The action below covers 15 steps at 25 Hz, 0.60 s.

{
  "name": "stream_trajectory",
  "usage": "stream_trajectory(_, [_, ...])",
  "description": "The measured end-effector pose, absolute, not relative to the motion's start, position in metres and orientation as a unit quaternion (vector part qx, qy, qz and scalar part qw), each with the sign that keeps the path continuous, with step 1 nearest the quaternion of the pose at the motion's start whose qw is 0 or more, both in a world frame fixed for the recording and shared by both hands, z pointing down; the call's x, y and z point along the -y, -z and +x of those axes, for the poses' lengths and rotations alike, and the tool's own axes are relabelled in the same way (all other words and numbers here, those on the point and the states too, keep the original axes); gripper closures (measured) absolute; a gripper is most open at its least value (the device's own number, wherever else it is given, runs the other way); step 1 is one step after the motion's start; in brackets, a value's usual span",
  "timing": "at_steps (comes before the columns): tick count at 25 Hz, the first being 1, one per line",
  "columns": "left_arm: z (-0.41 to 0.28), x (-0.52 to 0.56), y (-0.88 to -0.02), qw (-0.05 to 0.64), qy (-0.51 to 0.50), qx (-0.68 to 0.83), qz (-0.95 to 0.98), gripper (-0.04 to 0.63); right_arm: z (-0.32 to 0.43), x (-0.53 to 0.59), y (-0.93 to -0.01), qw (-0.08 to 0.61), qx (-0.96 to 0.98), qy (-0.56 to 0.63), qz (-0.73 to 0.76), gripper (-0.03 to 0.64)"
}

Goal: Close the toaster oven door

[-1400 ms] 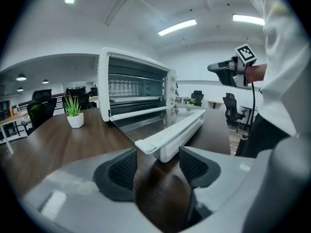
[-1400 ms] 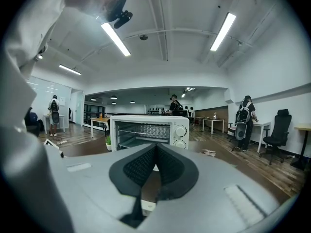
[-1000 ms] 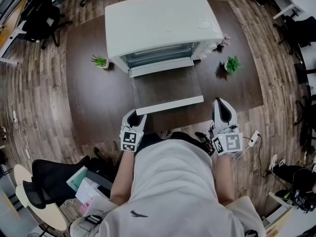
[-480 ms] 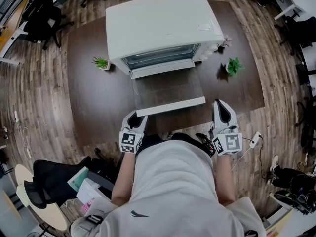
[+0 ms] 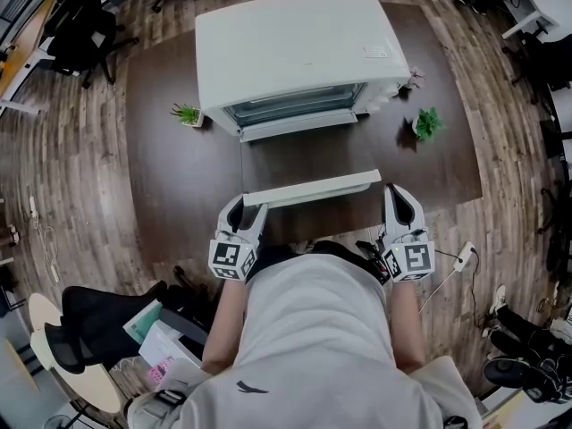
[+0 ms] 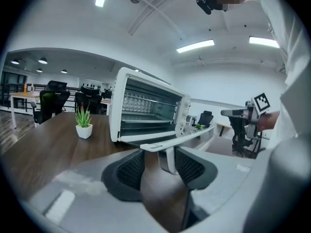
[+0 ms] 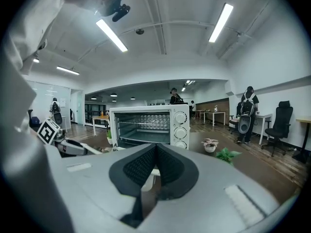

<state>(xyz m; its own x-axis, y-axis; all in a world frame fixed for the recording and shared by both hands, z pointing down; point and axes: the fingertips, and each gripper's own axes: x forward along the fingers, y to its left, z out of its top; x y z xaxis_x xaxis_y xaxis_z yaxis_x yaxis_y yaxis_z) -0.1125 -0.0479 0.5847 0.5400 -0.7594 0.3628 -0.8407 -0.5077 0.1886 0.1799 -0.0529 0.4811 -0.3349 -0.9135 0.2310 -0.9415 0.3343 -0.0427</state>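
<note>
Left gripper (image 6: 159, 154): jaws apart and just now opening wider. The left post of the door handle (image 5: 311, 189) stands between them, close against the right-hand pad, though contact cannot be made out. The bar itself lies across the jaw tips. Right gripper (image 7: 155, 152): jaws closed tip to tip, nothing gripped, just beside the handle's right end. Handle: long white bar running left to right across the person, crosswise to both grippers. Door (image 5: 308, 161): not yet shut, hinged at the lower front of the toaster oven (image 5: 295, 43), free edge toward the person. Oven: straight ahead of both grippers, on a dark table (image 5: 170, 177). Judgement: the left gripper is the nearer, set under the bar; closing calls for a push up and forward toward the oven.
</note>
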Motion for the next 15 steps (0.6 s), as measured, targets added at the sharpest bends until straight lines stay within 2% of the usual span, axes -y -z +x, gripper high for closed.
stream_trajectory(15, [-0.115,0.080,-0.533,0.215,-0.052,0.474,0.852,0.377,0.131,0.089,-0.499,0.100,0.848,-0.079,0.514,0.617])
